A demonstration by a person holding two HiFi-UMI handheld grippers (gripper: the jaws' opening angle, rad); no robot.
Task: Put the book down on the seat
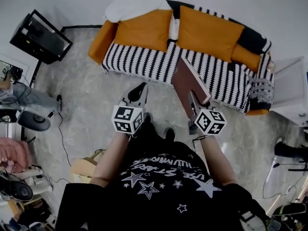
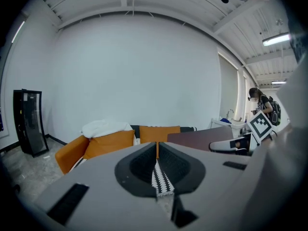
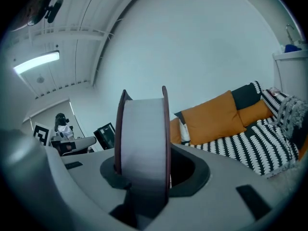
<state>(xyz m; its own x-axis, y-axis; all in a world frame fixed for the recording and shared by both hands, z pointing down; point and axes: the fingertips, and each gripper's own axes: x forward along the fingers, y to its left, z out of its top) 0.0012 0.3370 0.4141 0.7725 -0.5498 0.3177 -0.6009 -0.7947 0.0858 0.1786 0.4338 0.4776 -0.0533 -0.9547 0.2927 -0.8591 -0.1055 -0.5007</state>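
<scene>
Right of centre in the head view, the right gripper [image 1: 192, 98] pinches the book [image 1: 186, 79] on edge, near the sofa [image 1: 144, 61] seat, ready for lowering. The left gripper [image 1: 140, 88] waits alongside, jaws pressed together and empty.

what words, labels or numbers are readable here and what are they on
"USE STARS", roughly: white print on the black t-shirt, upside down; its other line is unreadable.
Left marker cube and right marker cube: square patterns, no letters.
Book: no legible text.
</scene>
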